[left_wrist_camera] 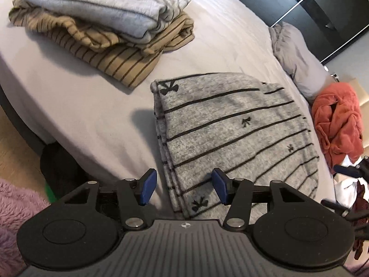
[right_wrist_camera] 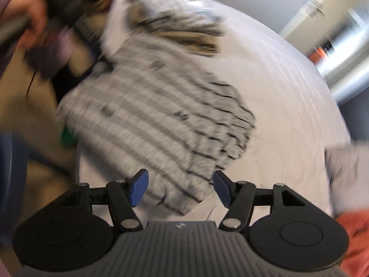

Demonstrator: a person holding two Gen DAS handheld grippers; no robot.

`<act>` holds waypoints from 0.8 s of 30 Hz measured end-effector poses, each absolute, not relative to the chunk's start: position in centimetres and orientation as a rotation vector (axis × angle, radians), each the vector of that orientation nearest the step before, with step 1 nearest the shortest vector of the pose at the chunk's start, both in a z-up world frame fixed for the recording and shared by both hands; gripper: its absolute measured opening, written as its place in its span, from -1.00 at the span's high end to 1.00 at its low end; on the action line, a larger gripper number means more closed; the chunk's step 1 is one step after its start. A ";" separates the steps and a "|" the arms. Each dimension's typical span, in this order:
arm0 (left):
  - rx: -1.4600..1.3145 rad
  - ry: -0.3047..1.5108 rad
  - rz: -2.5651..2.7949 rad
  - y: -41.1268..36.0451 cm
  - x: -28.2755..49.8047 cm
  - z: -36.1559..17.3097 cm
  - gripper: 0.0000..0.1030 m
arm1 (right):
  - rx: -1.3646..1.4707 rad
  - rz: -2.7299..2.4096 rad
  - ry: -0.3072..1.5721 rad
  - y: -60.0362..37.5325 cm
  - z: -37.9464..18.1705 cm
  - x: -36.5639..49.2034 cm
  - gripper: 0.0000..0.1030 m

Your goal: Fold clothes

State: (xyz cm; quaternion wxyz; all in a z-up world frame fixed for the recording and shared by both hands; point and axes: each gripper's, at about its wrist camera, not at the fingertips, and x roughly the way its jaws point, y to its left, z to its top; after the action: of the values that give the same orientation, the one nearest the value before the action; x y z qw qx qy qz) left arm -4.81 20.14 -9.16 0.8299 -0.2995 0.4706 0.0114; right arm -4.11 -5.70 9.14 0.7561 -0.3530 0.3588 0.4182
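A: Item one, the grey striped garment (left_wrist_camera: 230, 133). Where is it lying?

B: It is lying flat on the bed sheet (left_wrist_camera: 92, 115), already doubled over, with a stacked edge running down its side toward 7 o'clock in the left wrist view. The same piece (right_wrist_camera: 156, 115) is filling the middle of the right wrist view, badly blurred.

A: Item two, the left gripper (left_wrist_camera: 184, 188)?

B: Its blue pads are standing spread, straddling the garment's near corner; nothing is being pinched.

A: Item three, the right gripper (right_wrist_camera: 180, 189)?

B: Fingers are also parted, over the cloth's near edge at 6 o'clock, and not pressing on it. The blur suggests that hand is travelling.

A: Other stock?

B: A folded stack, the pale striped piece (left_wrist_camera: 103, 2) sitting on the tan striped piece (left_wrist_camera: 110, 46), is resting at 11 o'clock. An orange garment (left_wrist_camera: 336, 120) is heaped at 3 o'clock, beside a grey pillow (left_wrist_camera: 297, 62).

A: Step in hand?

B: By my reading, both grippers are letting go between folds. The next move is calling for a fresh pinch on the near edge, through every layer, then either one more fold or a transfer to the stack.
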 end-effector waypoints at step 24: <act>-0.755 0.931 -0.094 18.9 -0.9 -11.7 0.14 | 0.284 0.665 1.231 -10.6 -1.3 10.3 -0.34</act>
State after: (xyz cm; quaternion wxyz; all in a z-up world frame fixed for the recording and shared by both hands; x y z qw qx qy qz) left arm -0.85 18.88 -11.65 0.8247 -0.3552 0.4380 -0.0443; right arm 10.31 -10.64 -1.29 0.7558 0.1303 0.5646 0.3051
